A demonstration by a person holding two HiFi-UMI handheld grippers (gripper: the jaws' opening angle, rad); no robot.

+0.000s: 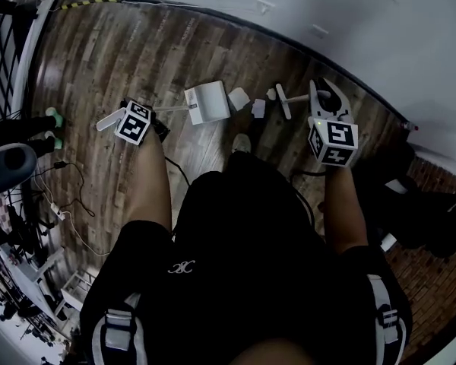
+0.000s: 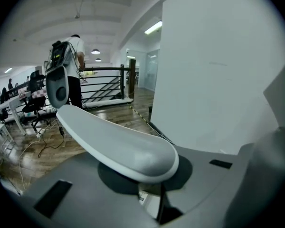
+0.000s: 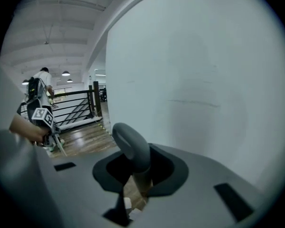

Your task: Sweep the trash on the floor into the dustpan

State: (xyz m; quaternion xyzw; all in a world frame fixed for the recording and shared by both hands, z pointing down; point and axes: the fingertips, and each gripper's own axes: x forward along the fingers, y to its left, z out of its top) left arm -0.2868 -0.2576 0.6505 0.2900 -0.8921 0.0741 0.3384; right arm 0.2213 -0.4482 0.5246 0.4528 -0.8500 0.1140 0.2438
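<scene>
Left hand-held gripper [image 1: 137, 120] clenched on the dustpan [image 1: 207, 102] handle, right hand-held gripper [image 1: 324, 101] clenched on the broom [image 1: 283, 101]; scraps [image 1: 239, 98] lie on the floor [image 1: 99, 59] at the pan's 3 o'clock, where a hard stroke would likely scatter them past its lip.

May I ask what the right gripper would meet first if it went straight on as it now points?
Probably the white wall: it fills the right gripper's view beyond the broom handle it grips; depth is unclear.
</scene>
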